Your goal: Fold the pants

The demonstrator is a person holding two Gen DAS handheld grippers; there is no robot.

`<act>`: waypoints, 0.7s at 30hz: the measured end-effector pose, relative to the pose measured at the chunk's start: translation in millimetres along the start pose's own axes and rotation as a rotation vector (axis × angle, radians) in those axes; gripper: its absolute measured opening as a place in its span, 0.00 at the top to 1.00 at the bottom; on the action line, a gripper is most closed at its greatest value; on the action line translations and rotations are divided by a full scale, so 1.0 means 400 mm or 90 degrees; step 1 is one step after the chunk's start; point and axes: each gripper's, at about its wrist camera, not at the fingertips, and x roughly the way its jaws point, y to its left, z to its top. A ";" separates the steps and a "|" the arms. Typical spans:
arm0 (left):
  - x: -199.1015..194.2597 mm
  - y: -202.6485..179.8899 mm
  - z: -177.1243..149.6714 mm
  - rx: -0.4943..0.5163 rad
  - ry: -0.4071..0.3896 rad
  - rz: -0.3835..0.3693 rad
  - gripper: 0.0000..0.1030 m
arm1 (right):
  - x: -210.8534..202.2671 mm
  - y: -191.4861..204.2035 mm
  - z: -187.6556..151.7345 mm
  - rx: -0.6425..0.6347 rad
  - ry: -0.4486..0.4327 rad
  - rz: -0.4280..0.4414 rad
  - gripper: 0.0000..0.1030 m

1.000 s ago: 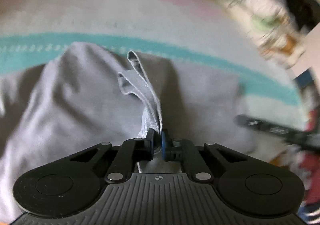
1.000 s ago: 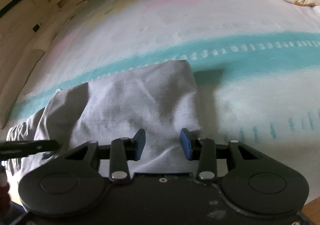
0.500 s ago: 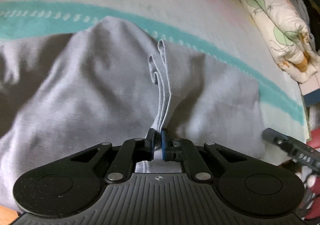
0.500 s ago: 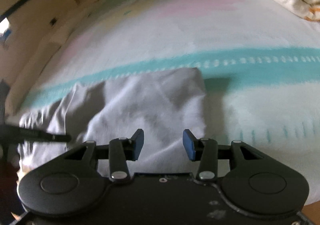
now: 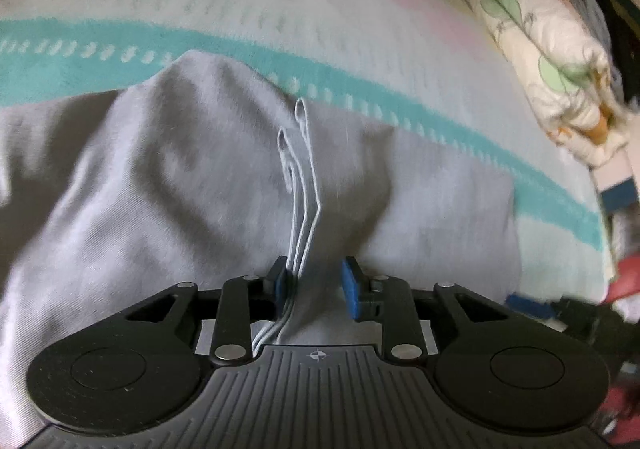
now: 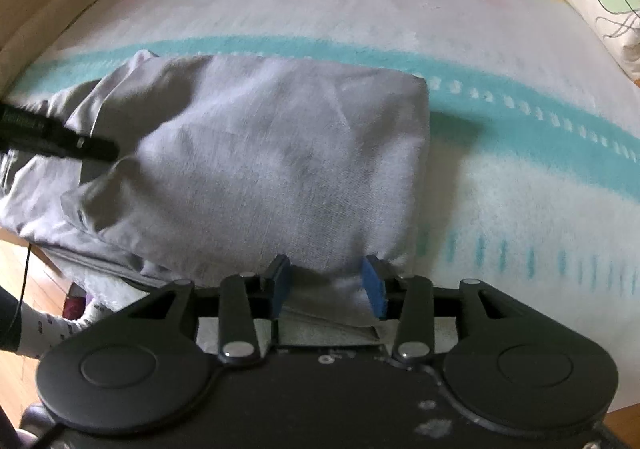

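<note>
1. The left gripper (image 5: 316,283), which was clamped tight on a pinched ridge of the pants (image 5: 168,185) a second ago, has just been opening its jaws; the layered fabric edges are now lying against its left pad only, with a clear gap to the right pad, so the cloth is sitting released between the fingers.
2. The right gripper (image 6: 328,285) has been sliding along the near edge of the pants since the earlier frame, and the folded bundle is now filling more of its view.
3. The right gripper's jaws are standing partly apart with a corner of the grey fabric lying between the blue pads (image 6: 374,289); the cloth is reaching both pads, but whether they are actually pressing on it cannot be told.
4. The pants are lying folded over in a grey bundle on the bed (image 6: 500,177), across the teal stripe (image 6: 520,117) of the pale cover, with the near edge hanging toward the grippers.
5. A floral pillow (image 5: 552,61) is resting at the far right of the bed, well apart from the pants.
6. In the right wrist view, a person's socked foot (image 6: 52,329) is showing on the wooden floor (image 6: 24,269) at the lower left.
</note>
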 end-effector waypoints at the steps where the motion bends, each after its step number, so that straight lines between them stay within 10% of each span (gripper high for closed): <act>1: 0.003 0.004 0.008 -0.010 -0.001 -0.003 0.74 | -0.001 0.001 0.000 0.001 0.001 0.000 0.58; 13: 0.044 -0.022 0.091 -0.039 -0.055 -0.040 0.74 | -0.001 -0.019 -0.001 0.021 0.003 0.021 0.57; 21: -0.060 0.020 0.123 -0.103 -0.211 -0.054 0.74 | 0.001 -0.043 -0.004 0.033 0.000 0.039 0.57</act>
